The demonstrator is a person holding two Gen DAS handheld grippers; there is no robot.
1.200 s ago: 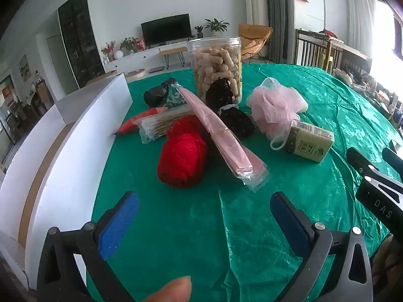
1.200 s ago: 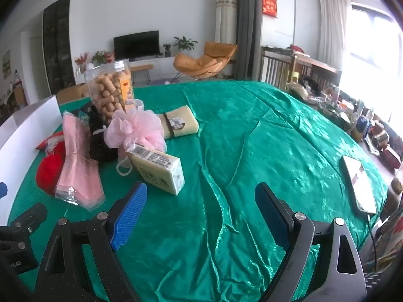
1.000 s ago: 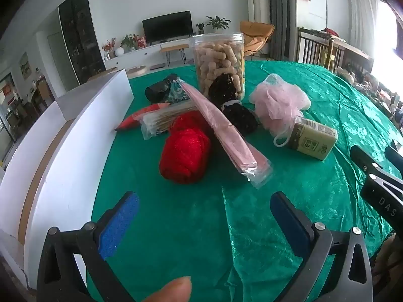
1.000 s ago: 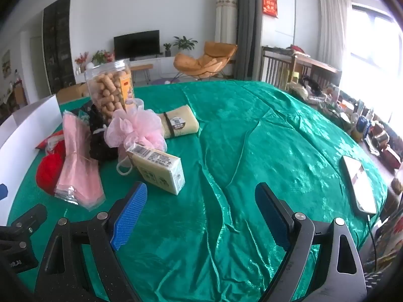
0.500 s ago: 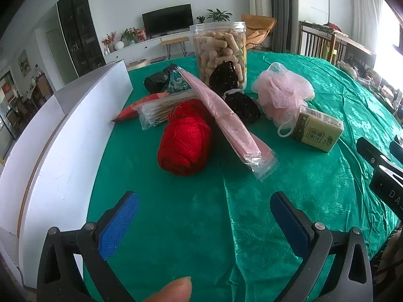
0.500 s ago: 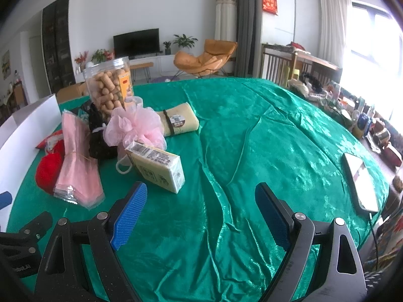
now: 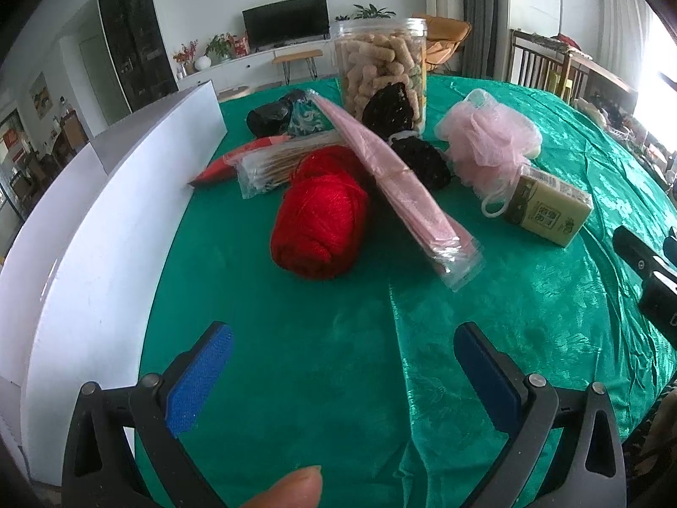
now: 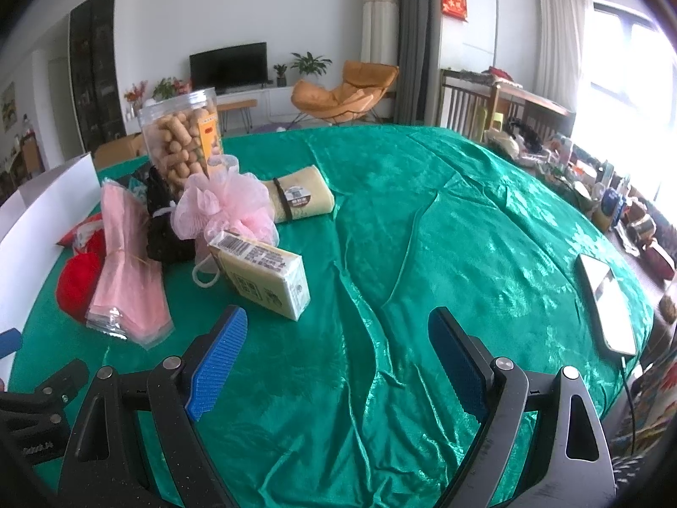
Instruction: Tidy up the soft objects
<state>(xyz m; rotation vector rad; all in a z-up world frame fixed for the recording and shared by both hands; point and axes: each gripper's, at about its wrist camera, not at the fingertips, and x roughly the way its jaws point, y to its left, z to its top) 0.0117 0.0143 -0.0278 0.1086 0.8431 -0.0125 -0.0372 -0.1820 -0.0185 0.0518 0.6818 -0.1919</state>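
Since the earlier frames the left gripper (image 7: 342,353) has come forward, so the pile ahead of it looms larger and nearer; the right gripper (image 8: 336,340) has barely shifted. Both hold nothing, their blue pads spread wide.

Far to the left of the left gripper runs a white box wall (image 7: 105,228), probably the bin for the soft things, which would explain why the clutter sits just beside it. Ahead and a little left of that gripper's open gap lies the red yarn ball (image 7: 319,228), near but not yet between the pads; the wide spread suits a bulky, squashy ball, and it looks like the first pick. Leaning across the yarn's right side is a pink packet in clear film (image 7: 402,186), which could drag along if the yarn is lifted carelessly. Behind sit a sleeve of cotton swabs (image 7: 275,163), dark fabric bundles (image 7: 419,163) and a tall jar of snacks (image 7: 383,67).

Ahead and to the right, the pink bath pouf (image 7: 493,142) touches a boxed soap bar (image 7: 548,211). From the right gripper's view that soap bar (image 8: 262,271) lies just ahead of its left pad, the pouf (image 8: 228,207) behind it, and a rolled yellow cloth (image 8: 298,199) beyond. Well off to its right, a phone (image 8: 605,305) rests on the green tablecloth (image 8: 444,220).
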